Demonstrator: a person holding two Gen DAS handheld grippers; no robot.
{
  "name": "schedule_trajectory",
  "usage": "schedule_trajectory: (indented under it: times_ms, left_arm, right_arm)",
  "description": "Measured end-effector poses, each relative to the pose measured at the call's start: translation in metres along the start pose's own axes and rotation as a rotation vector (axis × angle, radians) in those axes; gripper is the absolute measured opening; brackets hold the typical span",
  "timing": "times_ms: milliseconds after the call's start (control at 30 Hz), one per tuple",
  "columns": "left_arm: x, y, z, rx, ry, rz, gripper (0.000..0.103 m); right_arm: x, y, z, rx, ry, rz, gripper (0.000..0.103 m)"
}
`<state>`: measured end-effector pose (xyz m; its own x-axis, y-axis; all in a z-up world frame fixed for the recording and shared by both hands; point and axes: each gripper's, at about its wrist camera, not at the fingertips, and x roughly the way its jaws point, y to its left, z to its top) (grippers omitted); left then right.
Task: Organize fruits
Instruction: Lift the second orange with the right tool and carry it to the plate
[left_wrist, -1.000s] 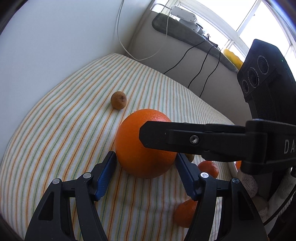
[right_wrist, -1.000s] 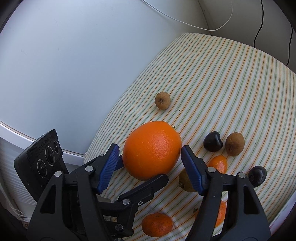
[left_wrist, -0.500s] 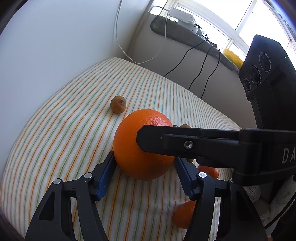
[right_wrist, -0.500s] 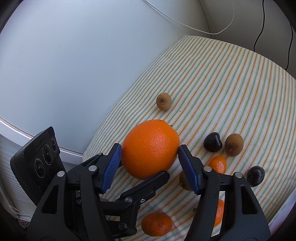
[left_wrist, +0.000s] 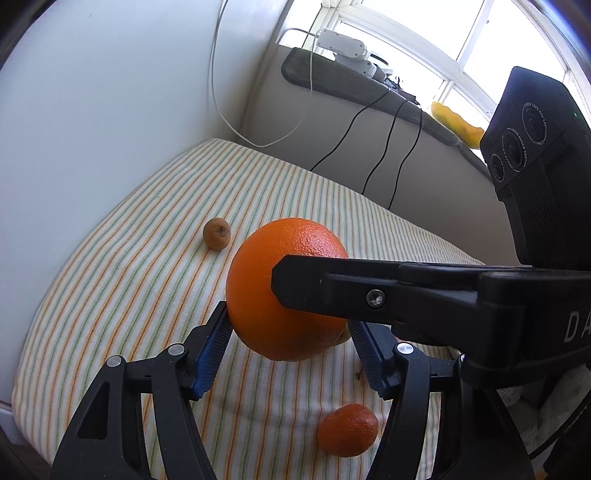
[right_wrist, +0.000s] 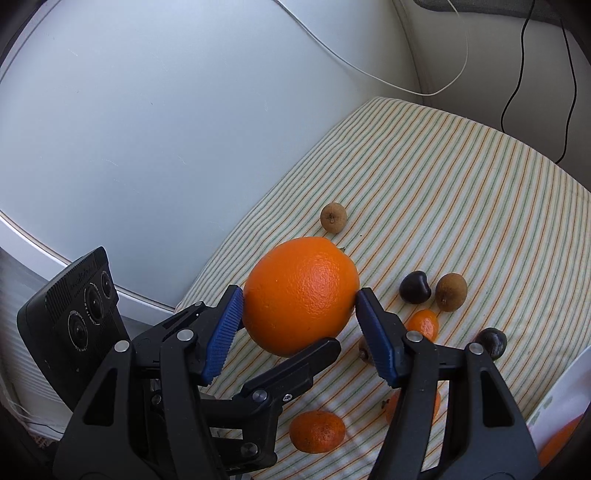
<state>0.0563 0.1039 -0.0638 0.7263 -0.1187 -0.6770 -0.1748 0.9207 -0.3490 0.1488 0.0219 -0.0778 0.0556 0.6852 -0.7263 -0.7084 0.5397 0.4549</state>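
Large orange (right_wrist: 301, 301): held between both hand-held grippers, apparently raised off the striped cloth (right_wrist: 461, 192), a shadow beneath it in the left wrist view. Skin bright and pebbled.

Right hand-held gripper (right_wrist: 299, 314): blue pads pressed to either side of the orange, clamped on it.

Left hand-held gripper (left_wrist: 288, 332): blue pads against the lower flanks of the same orange (left_wrist: 286, 290), closed on it. In the left wrist view one black finger of the right gripper crosses the fruit's front.

Striped cloth: green, orange and white lines, covering the worktop, set against a pale wall.

Small brown fruit (right_wrist: 333, 218): alone on the cloth beyond the orange, near the wall; also seen at (left_wrist: 217, 233).

Dark fruit (right_wrist: 414, 287) and second brown fruit (right_wrist: 450, 291): just beside one another, right of the orange.

Small oval orange fruit (right_wrist: 424, 325): near the right pad, below that pair.

Second dark fruit (right_wrist: 493, 342): at the cloth's right edge.

Mandarin (right_wrist: 317, 431): on the cloth under the grippers, also at (left_wrist: 347, 429).

Cables (left_wrist: 373, 162): black, hanging down the panel behind.
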Motion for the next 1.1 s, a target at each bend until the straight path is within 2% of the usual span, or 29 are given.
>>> schedule_trajectory:
  times_ms: [567,1100]
  left_arm:
    - [0.016,-0.079,0.008,0.101,-0.001,-0.083,0.064]
    - [0.054,-0.156,0.005,0.198,0.057,-0.174,0.064]
  right_arm:
    - [-0.085,-0.040,-0.021,0.054,-0.091,-0.061,0.066]
    - [-0.152,-0.105,-0.052,0.169,-0.154,-0.129,0.066]
